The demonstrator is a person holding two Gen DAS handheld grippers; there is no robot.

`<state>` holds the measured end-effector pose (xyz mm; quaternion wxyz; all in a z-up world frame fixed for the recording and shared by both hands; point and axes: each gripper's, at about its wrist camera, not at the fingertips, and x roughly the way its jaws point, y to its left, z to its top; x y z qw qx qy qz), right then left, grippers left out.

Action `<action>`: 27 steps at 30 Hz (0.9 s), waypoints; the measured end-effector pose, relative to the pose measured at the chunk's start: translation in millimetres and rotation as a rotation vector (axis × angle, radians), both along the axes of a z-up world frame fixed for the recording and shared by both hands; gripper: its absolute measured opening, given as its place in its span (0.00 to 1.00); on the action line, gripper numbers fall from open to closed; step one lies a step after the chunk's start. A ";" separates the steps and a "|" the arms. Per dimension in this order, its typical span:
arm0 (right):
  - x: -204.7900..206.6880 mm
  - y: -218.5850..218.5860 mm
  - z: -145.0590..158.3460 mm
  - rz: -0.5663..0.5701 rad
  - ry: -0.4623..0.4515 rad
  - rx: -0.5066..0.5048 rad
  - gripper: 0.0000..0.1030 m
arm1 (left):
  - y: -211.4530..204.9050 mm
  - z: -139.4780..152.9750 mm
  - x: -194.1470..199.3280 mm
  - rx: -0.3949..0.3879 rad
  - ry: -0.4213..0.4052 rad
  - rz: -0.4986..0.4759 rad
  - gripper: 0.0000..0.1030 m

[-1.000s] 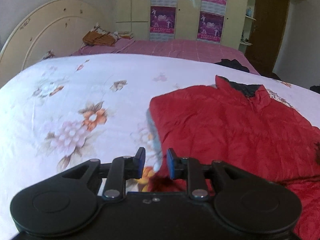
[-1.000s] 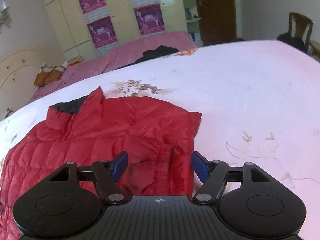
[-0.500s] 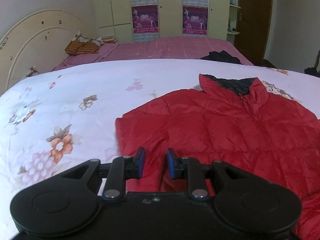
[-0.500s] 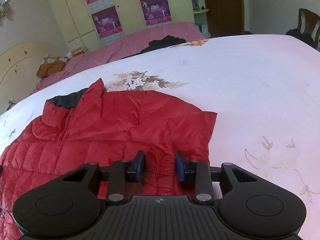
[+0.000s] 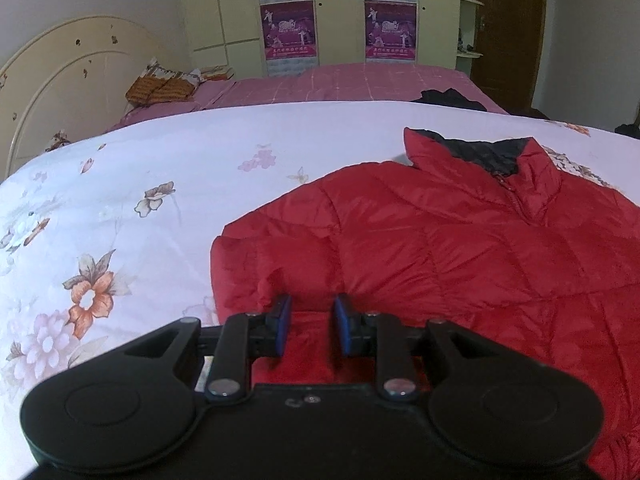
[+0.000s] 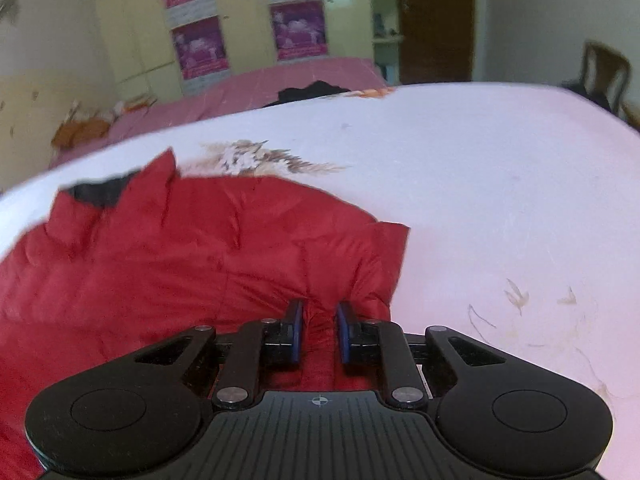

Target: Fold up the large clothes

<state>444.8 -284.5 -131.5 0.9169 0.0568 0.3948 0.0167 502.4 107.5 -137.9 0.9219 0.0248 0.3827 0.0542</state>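
The right gripper (image 6: 319, 328) has just been closing, and its blue pads now pinch a bunched fold of the red jacket (image 6: 192, 256) near the garment's right edge, the fabric gathering into creases between them. The left gripper (image 5: 309, 326) stands narrowly parted over the jacket's (image 5: 460, 248) left edge, with red fabric between its pads (image 5: 283, 322); the cloth looks held there, puckered just ahead of the tips. The jacket lies spread on a white flowered bedspread (image 5: 160, 184), front up, its collar (image 5: 480, 152) with dark lining pointing away from both grippers, its quilted body flat between the two grips. To the left of the jacket the bedspread lies bare with printed blossoms, to the right likewise. Beyond it is a pink bed cover (image 5: 352, 84) carrying a dark garment (image 5: 448, 98) and a folded brown cloth (image 5: 164, 86) near a cream headboard (image 5: 68, 76). Behind stands a pale wardrobe (image 5: 336, 12) with purple posters (image 5: 290, 30), then a brown door (image 6: 436, 20), and a wooden chair (image 6: 604, 72) at the far right. Nothing lies on the jacket itself or in the way of either gripper.
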 end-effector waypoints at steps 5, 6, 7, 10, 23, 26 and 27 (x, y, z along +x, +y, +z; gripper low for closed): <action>-6.1 -15.8 7.4 -0.039 -0.007 0.076 0.17 | 8.6 16.8 -6.6 -0.026 -0.055 0.016 0.23; -7.7 -19.7 11.0 -0.047 -0.017 0.110 0.17 | 10.8 17.5 -5.1 -0.023 -0.058 0.020 0.23; -10.2 -22.2 15.2 -0.052 -0.023 0.133 0.19 | 12.9 17.2 -3.6 -0.021 -0.058 0.027 0.23; -12.9 -22.2 25.3 -0.045 -0.051 0.129 0.49 | 15.8 12.7 0.8 -0.028 -0.046 0.036 0.23; -9.5 -14.2 15.8 0.005 0.012 0.134 0.20 | 8.7 -1.5 4.0 0.016 -0.024 0.020 0.23; -12.8 -8.2 19.9 0.023 -0.015 0.068 0.14 | 8.4 -2.3 4.2 0.017 -0.024 0.020 0.23; -16.0 -5.6 23.4 0.021 -0.046 0.039 0.13 | 8.2 -1.7 3.9 0.014 -0.026 0.019 0.23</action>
